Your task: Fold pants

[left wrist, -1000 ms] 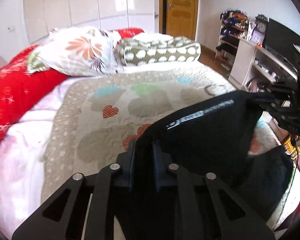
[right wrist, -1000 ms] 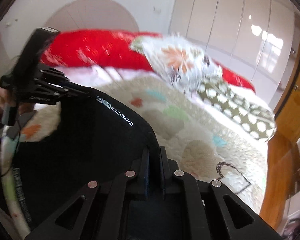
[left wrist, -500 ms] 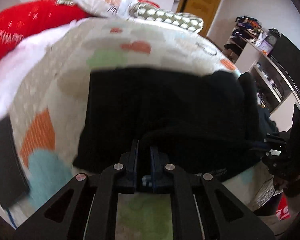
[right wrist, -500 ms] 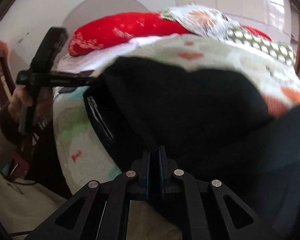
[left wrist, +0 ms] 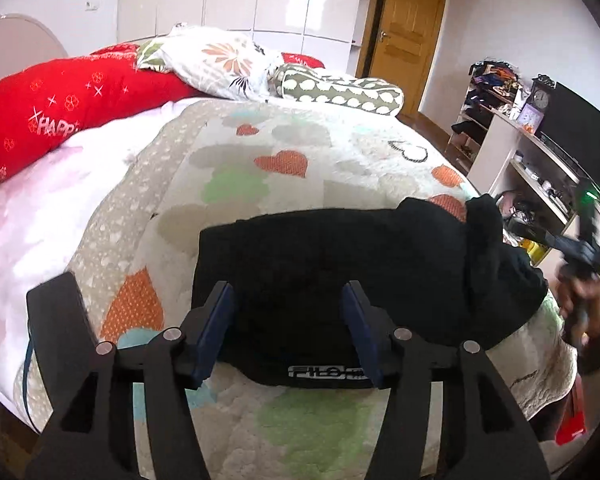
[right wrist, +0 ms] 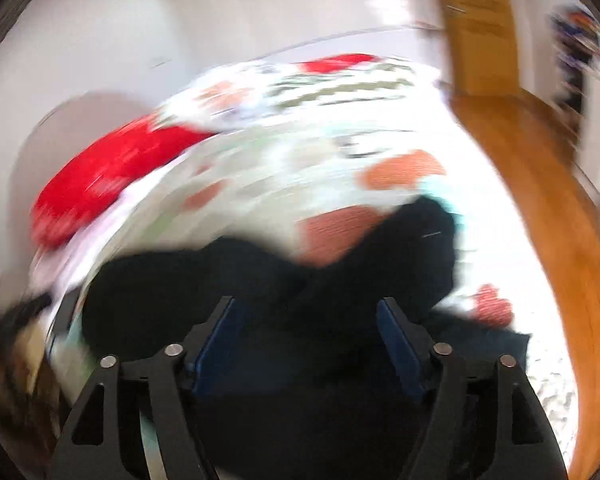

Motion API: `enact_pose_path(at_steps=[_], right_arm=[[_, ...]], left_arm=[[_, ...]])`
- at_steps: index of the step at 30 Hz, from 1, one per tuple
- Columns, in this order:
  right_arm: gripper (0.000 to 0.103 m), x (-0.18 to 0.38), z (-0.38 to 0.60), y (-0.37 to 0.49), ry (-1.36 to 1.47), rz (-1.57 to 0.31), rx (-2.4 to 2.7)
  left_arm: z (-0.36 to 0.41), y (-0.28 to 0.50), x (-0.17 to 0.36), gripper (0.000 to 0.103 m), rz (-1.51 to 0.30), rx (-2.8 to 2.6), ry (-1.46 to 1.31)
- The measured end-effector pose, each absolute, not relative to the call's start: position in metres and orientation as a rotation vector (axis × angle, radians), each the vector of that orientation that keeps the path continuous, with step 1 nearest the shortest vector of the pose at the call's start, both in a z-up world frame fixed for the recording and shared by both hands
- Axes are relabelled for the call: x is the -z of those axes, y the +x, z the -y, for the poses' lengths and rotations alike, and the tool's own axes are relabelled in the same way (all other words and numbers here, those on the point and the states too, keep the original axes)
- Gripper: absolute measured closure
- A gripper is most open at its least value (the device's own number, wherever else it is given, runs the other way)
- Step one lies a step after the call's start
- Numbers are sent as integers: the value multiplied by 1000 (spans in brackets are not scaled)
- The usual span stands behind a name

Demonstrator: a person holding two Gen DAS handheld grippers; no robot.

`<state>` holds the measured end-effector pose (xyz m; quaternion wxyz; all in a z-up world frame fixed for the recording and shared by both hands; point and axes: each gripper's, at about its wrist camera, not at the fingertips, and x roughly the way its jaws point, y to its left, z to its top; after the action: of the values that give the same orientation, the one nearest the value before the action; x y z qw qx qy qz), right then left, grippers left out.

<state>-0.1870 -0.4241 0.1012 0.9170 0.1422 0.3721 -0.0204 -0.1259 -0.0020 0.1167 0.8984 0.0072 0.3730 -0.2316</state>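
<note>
The heart-patterned quilted bed (left wrist: 284,148) carries my black fabric pants (left wrist: 340,264), doubled over near its foot edge so the fold holds. Left tongs (left wrist: 288,332) and right tongs (right wrist: 310,340) are opening, pads clear, pants between them.

Black left gripper (left wrist: 286,328), blue pads (left wrist: 216,326), silver screws, matching right gripper (right wrist: 310,340)

The view is smeared by motion. The right gripper (right wrist: 308,336) has its jaws opening, blue-padded fingers (right wrist: 396,344) apart over the black pants (right wrist: 260,280) lying on the heart-patterned quilt (right wrist: 300,184). A red pillow (right wrist: 116,176) lies behind; wooden floor (right wrist: 540,208) shows right.
</note>
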Motion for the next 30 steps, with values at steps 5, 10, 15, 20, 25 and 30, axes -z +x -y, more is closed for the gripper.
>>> enact_pose_path(at_steps=[5, 10, 15, 20, 25, 30], right_arm=[[27, -81, 479, -148, 341, -823, 312], [27, -62, 505, -153, 569, -845, 276], [24, -93, 492, -138, 381, -781, 329], [24, -105, 471, -96, 251, -840, 267], [24, -82, 452, -102, 49, -950, 290], [24, -66, 487, -137, 158, -968, 330]], left_arm=[[2, -122, -109, 43, -801, 464, 9], [9, -114, -93, 42, -854, 466, -42], [27, -117, -97, 41, -837, 517, -24], [41, -118, -102, 40, -839, 545, -29], [46, -120, -100, 39, -833, 548, 7], [48, -112, -90, 39, -868, 548, 9]])
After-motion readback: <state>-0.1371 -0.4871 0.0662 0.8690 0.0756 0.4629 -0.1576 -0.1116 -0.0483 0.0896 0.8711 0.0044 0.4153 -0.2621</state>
